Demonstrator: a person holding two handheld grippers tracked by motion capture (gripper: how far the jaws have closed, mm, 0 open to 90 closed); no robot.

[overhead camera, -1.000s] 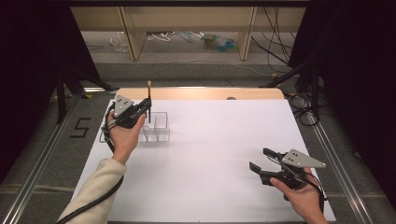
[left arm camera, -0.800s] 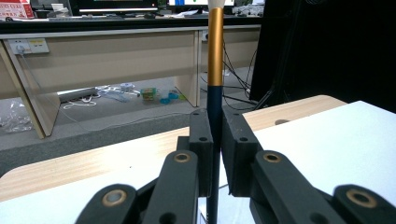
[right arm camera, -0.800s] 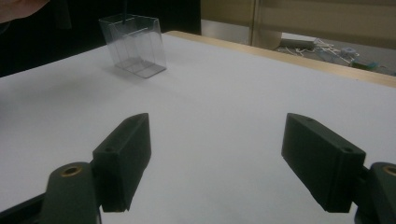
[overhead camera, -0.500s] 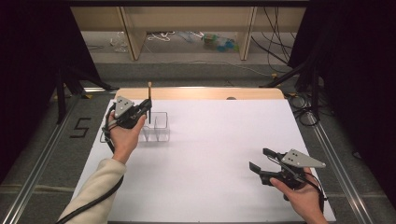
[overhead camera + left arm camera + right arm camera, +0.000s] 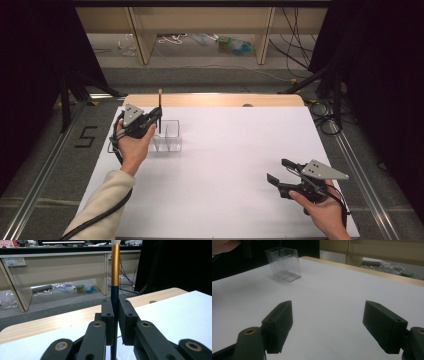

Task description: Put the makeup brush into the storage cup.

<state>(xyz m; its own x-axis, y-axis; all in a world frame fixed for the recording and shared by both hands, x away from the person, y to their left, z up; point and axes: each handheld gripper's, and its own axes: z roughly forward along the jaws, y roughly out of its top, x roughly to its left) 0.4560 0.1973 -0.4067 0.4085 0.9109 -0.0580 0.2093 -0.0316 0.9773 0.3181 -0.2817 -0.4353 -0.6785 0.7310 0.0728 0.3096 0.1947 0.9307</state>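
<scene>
A slim brush (image 5: 115, 272) with a dark blue handle, a gold ferrule and a pale tip stands upright between the jaws of my left gripper (image 5: 116, 315), which is shut on it. In the high view the left gripper (image 5: 152, 116) holds the brush (image 5: 159, 102) over a clear plastic divided holder (image 5: 169, 136) at the table's left; the brush's lower end dips into the holder (image 5: 284, 263). My right gripper (image 5: 280, 171) hovers low over the white table near the front right, open, with nothing between its jaws (image 5: 328, 325).
A white sheet (image 5: 235, 160) covers the table, with a bare wooden strip (image 5: 215, 100) along the far edge. Dark curtains hang on both sides. Beyond the table stand wooden benches with cables and litter on the floor (image 5: 225, 45).
</scene>
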